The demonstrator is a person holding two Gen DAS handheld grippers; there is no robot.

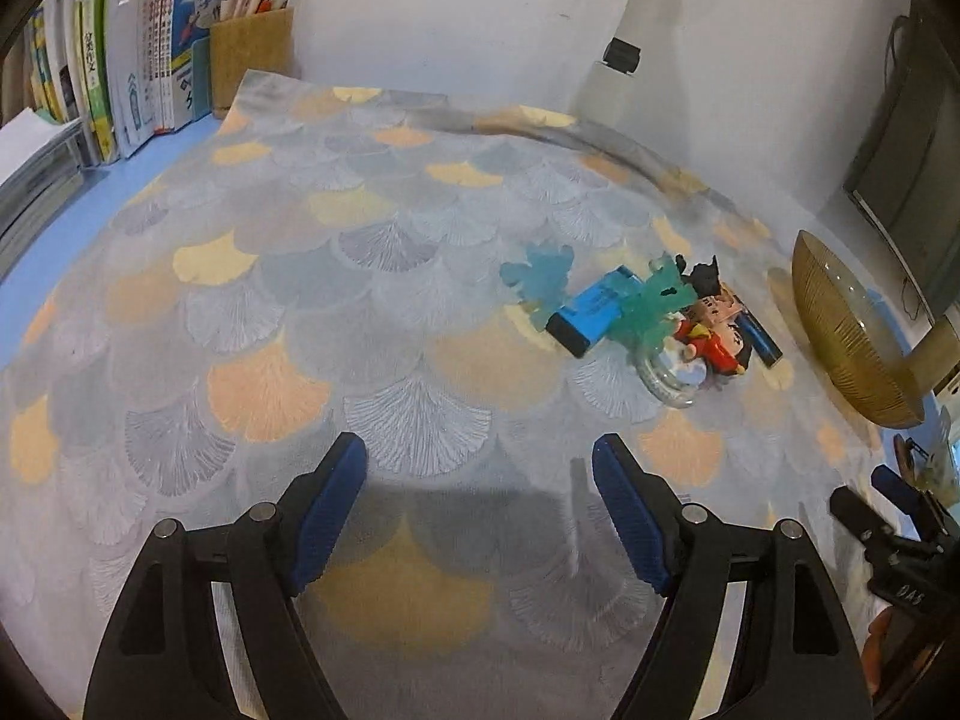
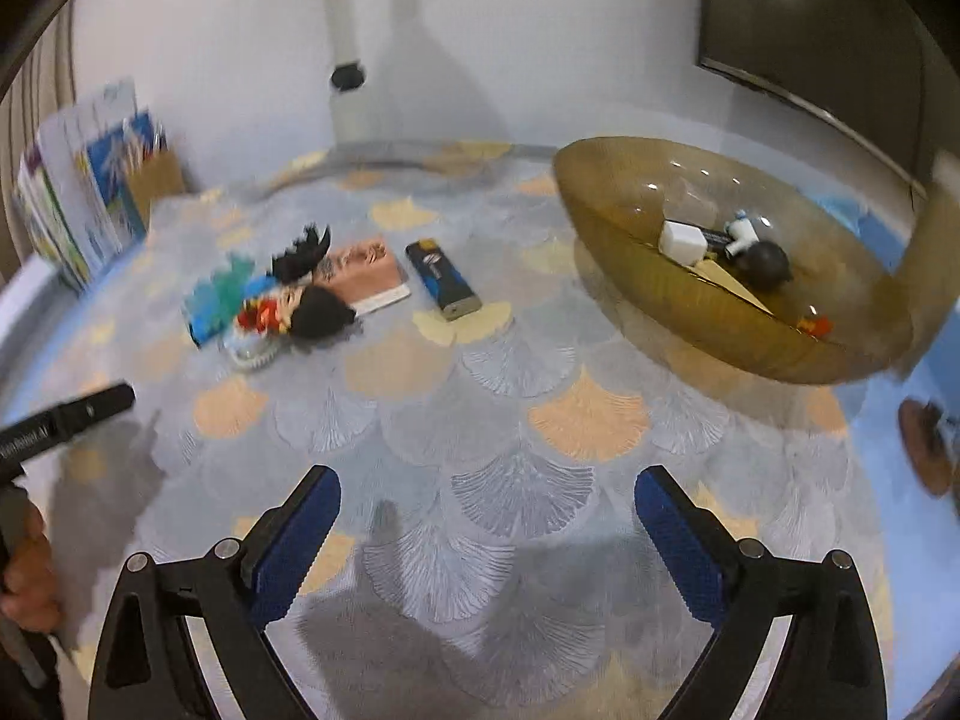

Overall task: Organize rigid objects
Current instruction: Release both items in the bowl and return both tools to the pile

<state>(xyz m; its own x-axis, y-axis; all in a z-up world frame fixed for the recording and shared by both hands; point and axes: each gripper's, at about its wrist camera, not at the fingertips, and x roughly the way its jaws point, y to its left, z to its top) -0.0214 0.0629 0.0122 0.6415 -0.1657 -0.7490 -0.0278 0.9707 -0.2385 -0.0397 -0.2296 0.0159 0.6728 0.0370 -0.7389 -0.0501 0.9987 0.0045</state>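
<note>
A small pile of rigid items lies on the patterned cloth: a blue lighter (image 1: 591, 312), a teal plastic figure (image 1: 651, 306), a red doll with black hair (image 1: 720, 345) (image 2: 300, 312), a pink card (image 2: 366, 273) and a dark lighter (image 2: 444, 282). An amber glass bowl (image 2: 648, 300) (image 1: 840, 348) stands to the right and holds a white cube (image 2: 684, 240), a black ball (image 2: 765, 261) and other small pieces. My left gripper (image 1: 480, 462) is open and empty, short of the pile. My right gripper (image 2: 489, 495) is open and empty, above bare cloth.
Books (image 1: 108, 72) and a cork pen holder (image 1: 252, 54) stand at the back left by the white wall. A dark monitor (image 2: 810, 18) is at the back right. A white post (image 2: 342, 30) rises behind the cloth. A brown object (image 2: 927, 444) lies at the right edge.
</note>
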